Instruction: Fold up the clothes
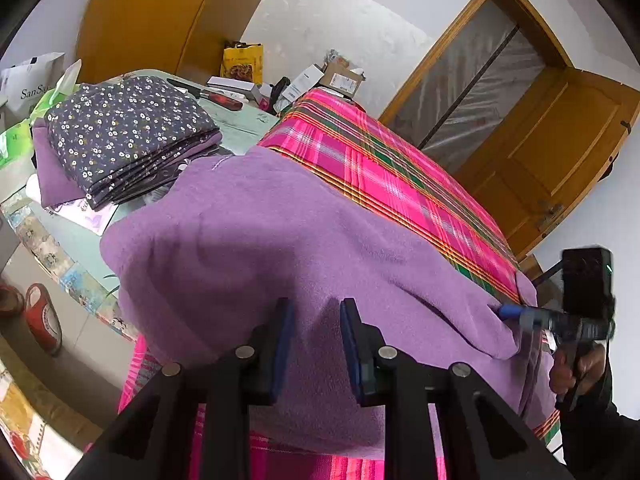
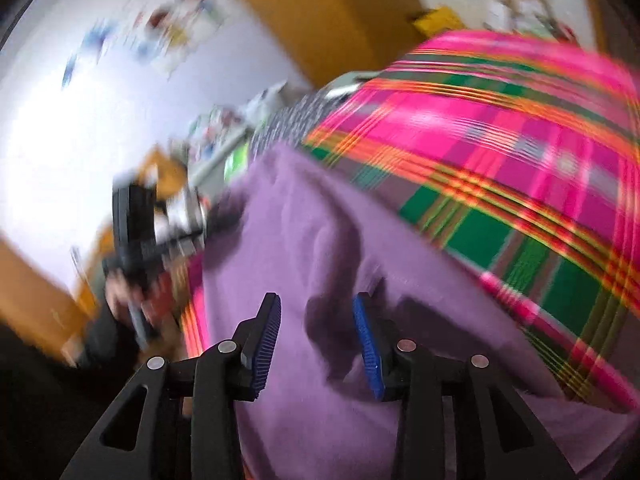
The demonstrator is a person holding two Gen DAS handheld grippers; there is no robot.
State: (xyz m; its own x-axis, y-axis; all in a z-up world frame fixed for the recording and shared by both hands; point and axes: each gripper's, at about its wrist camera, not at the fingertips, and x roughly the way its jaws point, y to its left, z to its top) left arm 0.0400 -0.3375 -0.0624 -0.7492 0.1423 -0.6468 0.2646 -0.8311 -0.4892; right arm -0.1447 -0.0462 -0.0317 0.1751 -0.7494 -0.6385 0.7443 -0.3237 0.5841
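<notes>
Purple fleece garment [image 1: 280, 240] lies spread on a pink plaid cloth [image 1: 384, 160] that covers the near part of the table [image 1: 244, 128]. The fleece is bunched into soft folds and its near edge hangs a little over the front of the plaid cloth.

From the left wrist view, the left gripper [image 1: 318, 340] is over the near edge of the fleece. Its two blue-padded fingers [image 1: 286, 332] stand apart with a gap between them, and only the fabric lying below shows in this gap; the pads do not press on it. At the right edge of the same view the right gripper [image 1: 510, 312] shows its blue tip at a fold of the fleece, and a hand [image 1: 576, 368] holds its handle.

The right wrist view is much blurred. There the right gripper [image 2: 316, 336] has its fingers spread over the fleece, with nothing pinched between the pads. The left gripper [image 2: 224, 220] appears at the left side, at the far edge of the fleece.

Behind the fleece, on the bare green part of the table, is a stack of folded clothes [image 1: 128, 136]: a dark floral piece on top and a purple piece under it. Further back stand a yellow bag [image 1: 242, 62] and an open cardboard box [image 1: 344, 76]; what is inside them I cannot tell. A white paper bag [image 1: 32, 80] stands at the far left.
</notes>
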